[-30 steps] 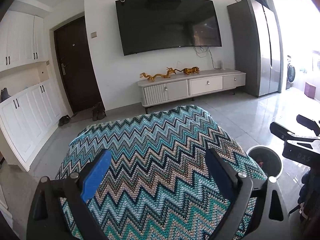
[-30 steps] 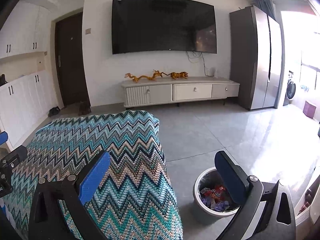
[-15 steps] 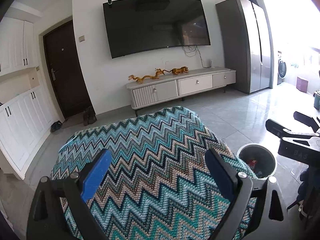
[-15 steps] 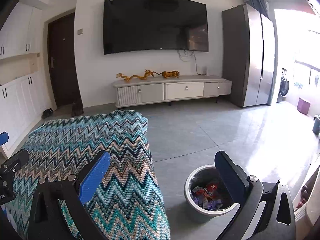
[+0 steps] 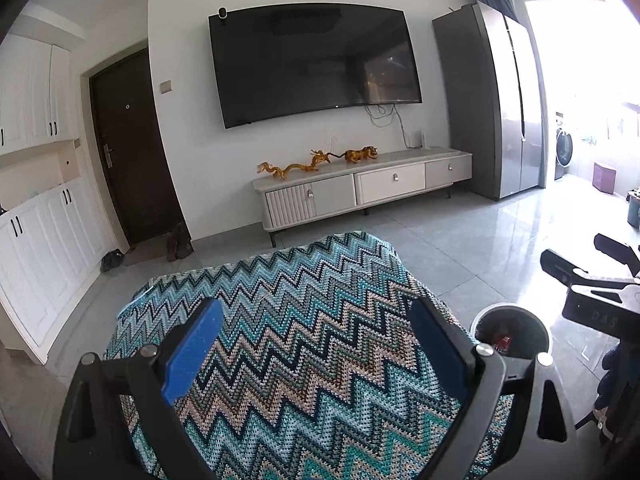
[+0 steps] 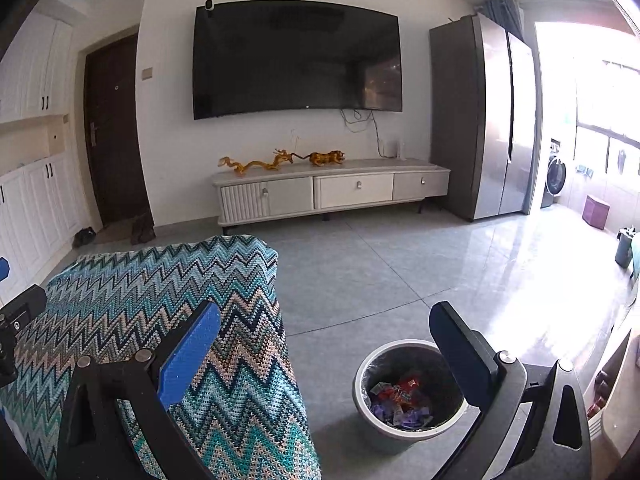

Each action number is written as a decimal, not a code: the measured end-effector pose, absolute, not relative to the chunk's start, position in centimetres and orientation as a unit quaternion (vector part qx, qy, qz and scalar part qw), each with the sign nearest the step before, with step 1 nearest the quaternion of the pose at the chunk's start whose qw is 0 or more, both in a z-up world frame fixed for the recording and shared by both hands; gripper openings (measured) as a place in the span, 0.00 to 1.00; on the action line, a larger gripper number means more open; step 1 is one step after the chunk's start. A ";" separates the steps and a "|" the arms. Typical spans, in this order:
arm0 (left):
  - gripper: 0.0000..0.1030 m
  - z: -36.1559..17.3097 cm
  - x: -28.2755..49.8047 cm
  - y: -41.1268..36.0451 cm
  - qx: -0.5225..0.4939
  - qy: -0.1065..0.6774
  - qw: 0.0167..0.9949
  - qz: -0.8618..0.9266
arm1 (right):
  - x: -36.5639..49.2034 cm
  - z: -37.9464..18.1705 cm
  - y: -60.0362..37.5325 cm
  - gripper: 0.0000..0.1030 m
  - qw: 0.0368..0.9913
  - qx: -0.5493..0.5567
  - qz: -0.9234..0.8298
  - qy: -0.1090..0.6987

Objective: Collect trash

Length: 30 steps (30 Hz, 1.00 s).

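Both claws are held wide apart and hold nothing. The left gripper point(image 5: 314, 350) hangs over the table point(image 5: 304, 304), which is covered with a zigzag cloth in blue, teal and beige. The right gripper point(image 6: 324, 354) is above the table's right edge and the floor beside it.

The right camera looks down into the trash bin point(image 6: 362, 394), standing on the floor just beside the table; coloured wrappers point(image 6: 400, 400) lie at its bottom. The left camera shows the same bin only partly, behind its own right finger, and the inside is dark there. The left camera also shows the right gripper from the side, at the picture's right edge.

The floor point(image 6: 400, 264) is of grey shiny tiles. Farther away a low white cabinet point(image 6: 332, 192) stands against the wall with golden figurines point(image 6: 280, 160) on it, and a large dark television point(image 6: 296, 58) hangs above. A tall steel refrigerator point(image 6: 484, 120) stands to the right, a dark door point(image 6: 112, 132) to the left.
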<state>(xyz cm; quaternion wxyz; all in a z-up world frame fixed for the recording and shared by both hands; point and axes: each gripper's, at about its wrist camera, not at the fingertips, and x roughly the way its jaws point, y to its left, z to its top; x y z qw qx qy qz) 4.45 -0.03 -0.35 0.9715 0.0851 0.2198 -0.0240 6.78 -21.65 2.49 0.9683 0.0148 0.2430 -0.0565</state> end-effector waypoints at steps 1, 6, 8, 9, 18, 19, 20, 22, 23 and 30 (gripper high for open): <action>0.92 -0.3 4.4 0.1 0.083 0.220 0.972 -0.023 | 6.8 2.5 -21.6 0.99 0.968 0.014 -0.056 0.243; 0.92 -0.2 4.3 0.5 0.072 0.220 0.973 -0.019 | 6.5 2.7 -21.2 1.00 0.970 0.011 -0.053 0.239; 0.92 -0.1 4.2 0.7 0.068 0.220 0.973 -0.018 | 6.4 2.9 -21.1 1.00 0.970 0.010 -0.053 0.236; 0.92 0.0 4.1 0.9 0.064 0.218 0.974 -0.016 | 6.4 3.0 -21.1 1.00 0.971 0.010 -0.053 0.235; 0.92 2.0 2.2 2.3 0.046 0.171 0.984 0.016 | 5.4 4.2 -20.5 1.00 0.974 0.003 -0.049 0.219; 0.92 2.2 2.0 2.4 0.045 0.167 0.985 0.018 | 5.3 4.3 -20.4 1.00 0.975 0.002 -0.049 0.218; 0.92 2.3 1.8 2.5 0.044 0.164 0.985 0.019 | 5.2 4.4 -20.4 1.00 0.975 0.001 -0.049 0.216; 0.92 2.5 1.6 2.7 0.042 0.162 0.986 0.019 | 5.1 4.5 -20.3 1.00 0.976 -0.001 -0.048 0.215; 0.92 2.5 1.5 2.8 0.041 0.162 0.986 0.019 | 5.0 4.6 -20.2 1.00 0.976 -0.002 -0.048 0.214; 0.92 2.6 1.1 3.2 0.037 0.160 0.986 0.015 | 4.5 5.0 -19.6 1.00 0.976 -0.008 -0.044 0.212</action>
